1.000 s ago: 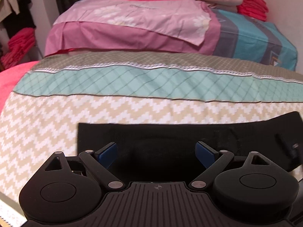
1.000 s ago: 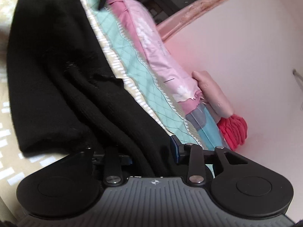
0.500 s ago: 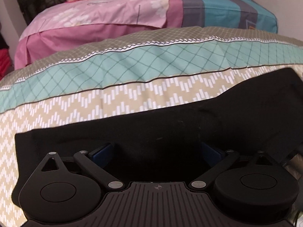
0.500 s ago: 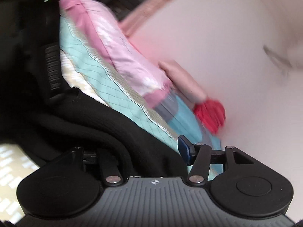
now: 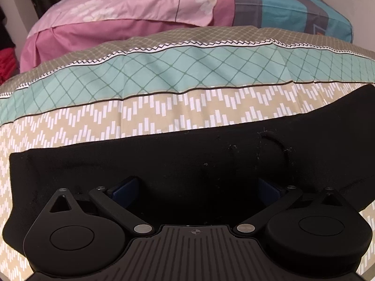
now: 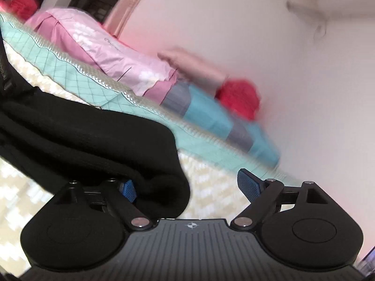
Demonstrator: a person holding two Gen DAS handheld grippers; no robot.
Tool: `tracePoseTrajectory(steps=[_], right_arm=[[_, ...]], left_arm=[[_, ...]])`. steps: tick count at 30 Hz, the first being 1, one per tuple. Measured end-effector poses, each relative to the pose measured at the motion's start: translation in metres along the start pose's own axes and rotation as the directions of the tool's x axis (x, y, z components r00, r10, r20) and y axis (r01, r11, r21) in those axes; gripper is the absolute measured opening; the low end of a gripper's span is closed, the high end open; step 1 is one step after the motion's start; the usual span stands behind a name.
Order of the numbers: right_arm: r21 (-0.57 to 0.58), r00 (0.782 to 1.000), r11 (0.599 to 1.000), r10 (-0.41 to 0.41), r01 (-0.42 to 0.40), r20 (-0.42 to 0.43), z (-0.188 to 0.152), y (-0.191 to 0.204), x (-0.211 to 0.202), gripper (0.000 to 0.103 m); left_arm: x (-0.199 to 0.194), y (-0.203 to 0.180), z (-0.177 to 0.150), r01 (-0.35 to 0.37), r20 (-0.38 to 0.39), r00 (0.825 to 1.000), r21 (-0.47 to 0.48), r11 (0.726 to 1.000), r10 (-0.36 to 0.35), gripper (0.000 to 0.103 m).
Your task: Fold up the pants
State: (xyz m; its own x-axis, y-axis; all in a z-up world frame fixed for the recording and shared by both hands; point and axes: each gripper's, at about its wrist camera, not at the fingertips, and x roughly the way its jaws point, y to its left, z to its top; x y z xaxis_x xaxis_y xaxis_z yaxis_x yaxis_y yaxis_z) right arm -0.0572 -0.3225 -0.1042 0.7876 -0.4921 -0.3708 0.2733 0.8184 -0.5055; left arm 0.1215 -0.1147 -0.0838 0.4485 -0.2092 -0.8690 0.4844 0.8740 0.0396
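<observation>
The black pants (image 5: 211, 164) are seen lying on the bed (image 5: 164, 121), spread across its beige zigzag-patterned cover, with a turquoise diamond-patterned band and a pink sheet (image 5: 131, 7) beyond them. In the left wrist view the cloth is shown as one broad, fairly flat panel with a straight left edge and a straight far edge, so a first fold is judged to have been made already, though the layers cannot be counted in the dark fabric.

The left claw (image 5: 199, 187) is held wide open low over the pants, its blue pads spread apart with the cloth running between and under them; nothing is pinched, as far as can be told.

In the right wrist view, which is blurred, the pants (image 6: 93, 140) are seen bunched into thick rolled folds at the left. The right claw (image 6: 187, 187) is also spread wide: its left pad is pressed against or just beside the rounded end of the cloth, while the right pad stands well clear of it over the bed cover. No grip is held.

The task is judged to be midway. The bunched end at the right claw is still to be flattened, and at least one further fold is still to be made.
</observation>
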Motion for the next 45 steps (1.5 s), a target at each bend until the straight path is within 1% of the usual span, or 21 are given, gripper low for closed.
tracePoseTrajectory(steps=[1, 2, 3, 4, 6, 8, 9, 13, 19, 22, 25, 29, 31, 33, 34, 35, 37, 40, 42, 44, 45], right_arm=[[-0.109, 1.000, 0.994, 0.009, -0.011, -0.022, -0.002, 0.014, 0.005, 0.080], [-0.219, 1.000, 0.976, 0.007, -0.001, 0.025, -0.004, 0.023, 0.005, 0.072], [-0.267, 0.997, 0.963, -0.002, 0.023, 0.076, -0.004, 0.024, 0.004, 0.072], [-0.215, 0.996, 0.975, -0.036, 0.054, 0.085, 0.001, 0.013, 0.008, 0.075], [0.047, 0.997, 0.995, -0.083, 0.082, 0.003, 0.008, -0.024, 0.025, 0.081], [0.175, 0.995, 0.984, 0.000, 0.018, -0.100, -0.004, -0.046, 0.041, 0.085], [0.154, 0.991, 0.988, 0.017, 0.004, -0.135, -0.008, -0.043, 0.046, 0.085], [-0.007, 0.996, 1.000, 0.002, -0.003, -0.084, 0.001, -0.032, 0.038, 0.085], [-0.066, 0.980, 0.982, 0.168, -0.176, -0.109, -0.003, -0.055, 0.008, 0.090], [0.048, 0.953, 0.958, 0.288, -0.284, -0.092, -0.004, -0.076, -0.024, 0.090], [0.256, 0.921, 0.893, 0.388, -0.371, -0.018, 0.011, -0.093, -0.041, 0.086], [0.355, 0.898, 0.832, 0.436, -0.427, 0.059, 0.050, -0.079, -0.027, 0.052], [0.371, 0.891, 0.816, 0.447, -0.443, 0.081, 0.062, -0.065, -0.013, 0.049], [0.381, 0.871, 0.800, 0.489, -0.464, 0.036, 0.060, -0.051, 0.012, 0.050], [0.378, 0.870, 0.819, 0.489, -0.432, -0.063, 0.055, -0.043, 0.034, 0.049], [0.395, 0.861, 0.826, 0.488, -0.402, -0.145, 0.047, -0.038, 0.052, 0.038], [0.503, 0.863, 0.774, 0.495, -0.385, -0.101, 0.049, -0.052, 0.052, 0.032], [0.515, 0.892, 0.778, 0.449, -0.360, -0.056, 0.061, -0.057, 0.034, 0.043], [0.500, 0.867, 0.766, 0.495, -0.403, -0.060, 0.060, -0.050, 0.038, 0.056], [0.490, 0.848, 0.784, 0.508, -0.382, -0.152, 0.051, -0.042, 0.054, 0.051], [0.500, 0.854, 0.780, 0.502, -0.377, -0.138, 0.050, -0.043, 0.054, 0.048]], left_arm=[[0.000, 0.000, 0.000, -0.004, 0.000, 1.000, -0.002, 1.000, 0.004, 0.103], [-0.001, 0.000, 0.000, -0.004, -0.002, 1.000, -0.002, 1.000, 0.004, 0.103], [-0.001, 0.000, 0.000, -0.004, -0.004, 1.000, -0.001, 1.000, 0.004, 0.103], [-0.001, 0.000, 0.000, -0.002, -0.005, 1.000, 0.002, 1.000, 0.002, 0.103], [-0.001, 0.001, 0.001, -0.003, -0.005, 1.000, 0.002, 1.000, 0.003, 0.103], [-0.002, 0.000, 0.000, -0.002, -0.004, 1.000, -0.005, 1.000, 0.002, 0.103], [-0.002, -0.001, 0.000, -0.005, -0.002, 1.000, -0.004, 1.000, 0.005, 0.103], [-0.001, 0.000, 0.000, -0.002, 0.002, 1.000, 0.001, 1.000, 0.002, 0.103], [0.000, 0.001, 0.002, 0.005, -0.009, 1.000, 0.007, 1.000, -0.005, 0.103], [0.001, 0.003, 0.003, 0.014, -0.008, 1.000, 0.003, 1.000, -0.014, 0.103], [0.002, 0.004, 0.003, 0.025, -0.006, 1.000, 0.003, 1.000, -0.025, 0.103], [0.003, 0.003, 0.003, 0.025, -0.002, 1.000, 0.003, 1.000, -0.025, 0.103], [0.003, 0.004, 0.003, 0.026, 0.000, 1.000, 0.002, 1.000, -0.026, 0.103], [0.003, 0.004, 0.002, 0.026, 0.001, 1.000, 0.003, 1.000, -0.026, 0.103], [0.003, 0.004, 0.002, 0.026, 0.001, 1.000, 0.003, 1.000, -0.026, 0.103], [0.003, 0.004, 0.002, 0.027, 0.001, 1.000, 0.002, 1.000, -0.027, 0.103], [0.003, 0.003, 0.004, 0.026, -0.001, 1.000, 0.003, 1.000, -0.026, 0.103], [0.000, 0.004, 0.005, 0.037, 0.006, 0.999, 0.006, 0.999, -0.037, 0.103], [-0.005, 0.006, 0.006, 0.076, 0.015, 0.997, -0.005, 0.997, -0.076, 0.103], [-0.015, 0.011, 0.007, 0.117, 0.036, 0.993, -0.020, 0.993, -0.116, 0.103], [-0.022, 0.013, 0.007, 0.132, 0.051, 0.990, -0.026, 0.991, -0.131, 0.103]])
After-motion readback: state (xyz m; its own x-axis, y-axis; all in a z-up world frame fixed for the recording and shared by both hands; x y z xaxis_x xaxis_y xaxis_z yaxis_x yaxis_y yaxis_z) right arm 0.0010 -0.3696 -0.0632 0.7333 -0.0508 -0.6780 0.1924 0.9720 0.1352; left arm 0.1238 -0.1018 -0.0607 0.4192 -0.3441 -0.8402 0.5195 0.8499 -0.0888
